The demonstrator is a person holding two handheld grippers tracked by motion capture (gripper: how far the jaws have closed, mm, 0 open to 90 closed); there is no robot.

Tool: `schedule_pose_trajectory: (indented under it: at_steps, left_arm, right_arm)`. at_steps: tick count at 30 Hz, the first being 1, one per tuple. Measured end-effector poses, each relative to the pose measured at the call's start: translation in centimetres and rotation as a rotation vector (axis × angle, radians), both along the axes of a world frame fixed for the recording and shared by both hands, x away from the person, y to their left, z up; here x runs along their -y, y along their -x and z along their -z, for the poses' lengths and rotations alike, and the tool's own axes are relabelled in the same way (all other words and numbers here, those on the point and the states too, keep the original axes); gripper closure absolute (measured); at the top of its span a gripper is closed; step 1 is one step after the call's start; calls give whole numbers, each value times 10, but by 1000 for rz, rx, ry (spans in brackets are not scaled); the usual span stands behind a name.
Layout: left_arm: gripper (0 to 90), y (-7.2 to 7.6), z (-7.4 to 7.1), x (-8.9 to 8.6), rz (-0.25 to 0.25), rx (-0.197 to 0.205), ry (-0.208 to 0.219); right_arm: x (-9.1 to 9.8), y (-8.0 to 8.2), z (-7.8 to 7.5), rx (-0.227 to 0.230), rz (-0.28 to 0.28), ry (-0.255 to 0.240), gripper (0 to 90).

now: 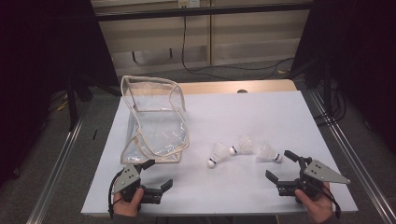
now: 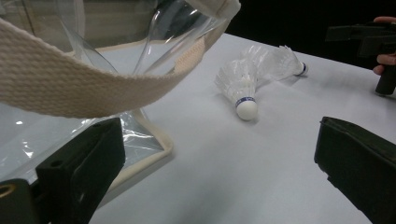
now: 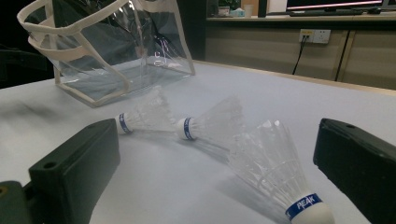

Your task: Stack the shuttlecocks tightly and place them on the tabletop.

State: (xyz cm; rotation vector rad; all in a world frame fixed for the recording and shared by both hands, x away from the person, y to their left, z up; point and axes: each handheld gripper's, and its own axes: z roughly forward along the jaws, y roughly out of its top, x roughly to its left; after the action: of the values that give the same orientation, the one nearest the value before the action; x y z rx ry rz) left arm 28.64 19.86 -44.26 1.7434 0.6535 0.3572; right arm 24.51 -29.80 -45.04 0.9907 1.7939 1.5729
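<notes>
At the near edge of the table (image 1: pixel 289 112), the right gripper (image 1: pixel 281 167) was spread wide, holding nothing, just beside the nearest shuttlecock (image 1: pixel 269 153). The left gripper (image 1: pixel 158 175) was spread too, beside the clear bag (image 1: pixel 156 121). The right gripper view showed "PEAK" on the cork band, unreadable from above. Both hands (image 1: pixel 128 201) gripped from below.
</notes>
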Motion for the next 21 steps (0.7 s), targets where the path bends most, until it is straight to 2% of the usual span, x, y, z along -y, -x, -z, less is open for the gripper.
schedule_pose_trajectory:
  at_steps: [10,18,19,21]
  left_arm:
    - [18,-3,-1,19,60,1,-26]
    - [18,-4,-2,28,76,-1,-16]
    - [18,-4,-3,30,81,-7,-4]
    - [18,-4,-4,35,88,-3,-27]
  right_arm:
    - [3,3,-1,8,9,2,1]
    - [1,0,0,5,-3,9,1]
    - [0,0,0,9,-4,11,1]
    - [-1,-1,-1,7,-5,7,1]
